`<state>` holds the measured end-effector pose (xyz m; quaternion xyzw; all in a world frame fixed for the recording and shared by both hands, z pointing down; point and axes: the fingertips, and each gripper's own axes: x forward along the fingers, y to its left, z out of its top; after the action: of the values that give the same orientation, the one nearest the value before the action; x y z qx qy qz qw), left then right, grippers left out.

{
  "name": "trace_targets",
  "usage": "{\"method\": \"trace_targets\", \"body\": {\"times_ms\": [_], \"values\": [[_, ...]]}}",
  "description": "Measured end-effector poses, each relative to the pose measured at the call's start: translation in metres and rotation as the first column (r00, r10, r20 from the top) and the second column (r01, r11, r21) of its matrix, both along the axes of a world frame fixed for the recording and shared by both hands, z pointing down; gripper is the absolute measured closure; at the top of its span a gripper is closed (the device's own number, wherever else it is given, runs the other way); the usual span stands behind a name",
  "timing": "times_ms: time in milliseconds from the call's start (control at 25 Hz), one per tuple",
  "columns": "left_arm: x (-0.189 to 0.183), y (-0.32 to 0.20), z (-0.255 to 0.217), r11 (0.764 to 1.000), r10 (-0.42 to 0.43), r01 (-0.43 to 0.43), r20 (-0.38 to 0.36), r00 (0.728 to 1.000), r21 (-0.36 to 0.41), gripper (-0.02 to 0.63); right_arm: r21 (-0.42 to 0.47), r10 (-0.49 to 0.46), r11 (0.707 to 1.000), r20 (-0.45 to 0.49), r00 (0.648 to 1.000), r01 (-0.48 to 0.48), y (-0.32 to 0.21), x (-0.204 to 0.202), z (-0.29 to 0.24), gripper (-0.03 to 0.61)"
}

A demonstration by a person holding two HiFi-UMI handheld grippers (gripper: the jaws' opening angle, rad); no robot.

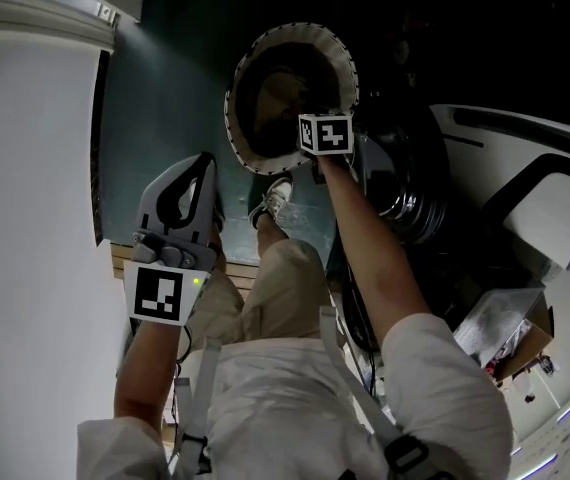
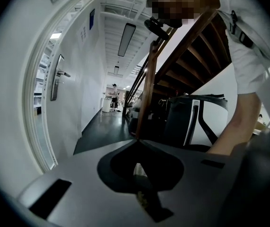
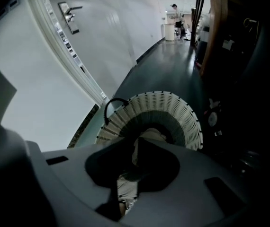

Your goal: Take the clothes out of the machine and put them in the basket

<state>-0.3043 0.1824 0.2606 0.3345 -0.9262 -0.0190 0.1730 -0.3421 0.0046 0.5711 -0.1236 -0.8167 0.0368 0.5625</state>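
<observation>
A round white slatted basket (image 1: 340,63) stands on the dark floor in the head view, with tan clothes (image 1: 283,93) lying inside. My right gripper (image 1: 317,120) hangs over the basket's near rim, pointing steeply down, its fingers hidden under its marker cube. In the right gripper view the jaws (image 3: 137,141) meet at their tips with nothing in them, above the basket (image 3: 192,122) and a tan garment (image 3: 155,134). My left gripper (image 1: 205,163) is off to the left of the basket, shut and empty; its own view shows the closed tips (image 2: 137,142).
The washing machine (image 1: 525,168) with its dark open door (image 1: 405,203) is on the right. A white wall and door (image 1: 25,168) run along the left. The person's shoe (image 1: 275,200) rests just below the basket. A staircase (image 2: 192,56) rises ahead of the left gripper.
</observation>
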Motion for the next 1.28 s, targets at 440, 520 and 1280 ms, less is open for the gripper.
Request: {"method": "trace_targets", "body": {"times_ms": [440,520,1280], "values": [[0.006,0.034,-0.098,1.000,0.025,-0.027,0.117,0.993,0.013,0.601,-0.132,0.167,0.980,0.165,0.972,-0.146,0.003,0.035,-0.167,0.566],[0.006,0.037,-0.117,0.999,0.026,-0.029,0.139,0.990,0.018,0.601,-0.141,0.194,0.976,0.210,0.958,-0.166,-0.005,0.037,-0.198,0.566],[0.003,0.073,-0.305,0.992,-0.065,0.015,0.406,0.912,0.124,0.601,-0.168,0.171,0.984,0.780,0.602,-0.061,-0.039,0.021,-0.547,0.566]]}}
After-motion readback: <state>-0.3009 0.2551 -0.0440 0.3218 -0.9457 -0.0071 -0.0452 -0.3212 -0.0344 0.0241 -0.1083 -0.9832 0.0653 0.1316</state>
